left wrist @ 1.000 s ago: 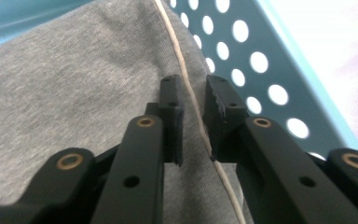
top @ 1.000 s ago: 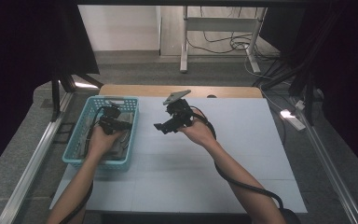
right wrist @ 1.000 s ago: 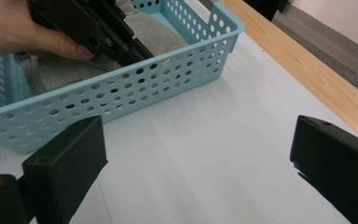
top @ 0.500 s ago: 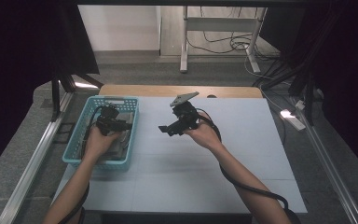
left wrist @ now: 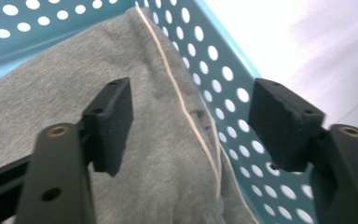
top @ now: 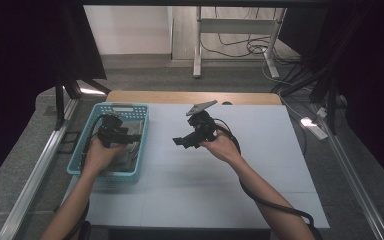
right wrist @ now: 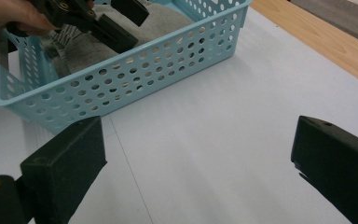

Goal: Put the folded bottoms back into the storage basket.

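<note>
While the pale surface [top: 205, 185] is stretching from the near edge to a wooden strip at the far side, a blue perforated basket [top: 130, 107] is sitting on its left part, close to the left edge. A grey cloth [left wrist: 74, 93] is lying inside the basket, and in the left tool view a thin pale seam is running along the cloth where it is bunching against the dotted basket wall. In the right tool view the cloth is showing as a grey heap rising above the basket's near wall.

The person's left forearm is coming in from the near left, and the left hand [top: 100, 155] is holding the left tool [top: 125, 137] over the basket, just above the cloth. Its jaws have just been opening; they are standing apart now, released, with the cloth lying below and between them but neither pad pressing on it.

The right hand [top: 225, 147] is holding the right tool [top: 180, 142] above the bare middle of the surface, well apart from the basket and pointing left toward it. A grey three-cornered plate is sitting on top of it, and a black cable is trailing back along the right forearm. Its jaws are spread wide, released, with nothing but the bare surface showing between them.
</note>
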A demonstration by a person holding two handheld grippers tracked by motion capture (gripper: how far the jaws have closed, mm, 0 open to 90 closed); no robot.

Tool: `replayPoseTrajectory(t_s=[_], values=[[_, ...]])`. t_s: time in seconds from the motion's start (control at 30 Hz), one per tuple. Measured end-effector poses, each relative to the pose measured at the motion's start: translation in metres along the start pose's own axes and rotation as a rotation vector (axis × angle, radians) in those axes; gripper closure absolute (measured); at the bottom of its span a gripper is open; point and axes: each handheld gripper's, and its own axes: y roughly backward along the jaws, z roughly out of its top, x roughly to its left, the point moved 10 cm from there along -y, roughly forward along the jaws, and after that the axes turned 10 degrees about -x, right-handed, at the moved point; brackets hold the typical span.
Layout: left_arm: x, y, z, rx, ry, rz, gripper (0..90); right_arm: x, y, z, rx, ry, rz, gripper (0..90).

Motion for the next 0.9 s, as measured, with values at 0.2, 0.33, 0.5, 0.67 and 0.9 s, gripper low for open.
replayPoseTrajectory(t_s=[0.2, 0.33, 0.5, 0.67, 0.9], values=[[-0.007, 0.009, -0.002, -0.020, 0.010, -0.034, 19.8, 0.000, 0.006, -0.004, 0.012, 0.006, -0.012, 2.7], [-0.015, 0.015, -0.003, -0.029, 0.005, -0.055, 15.7, -0.001, 0.009, -0.010, 0.025, -0.007, -0.012, 2.7], [-0.027, 0.027, -0.001, -0.086, 0.029, -0.116, 9.9, -0.001, 0.013, -0.014, 0.032, -0.011, -0.012, 2.2], [-0.041, 0.039, -0.005, -0.114, 0.020, -0.159, 5.6, 0.003, 0.016, -0.016, 0.026, -0.032, 0.007, 1.9], [-0.062, 0.057, -0.016, -0.144, -0.017, -0.216, 0.2, 0.010, 0.016, -0.020, 0.023, -0.041, 0.024, 0.9]])
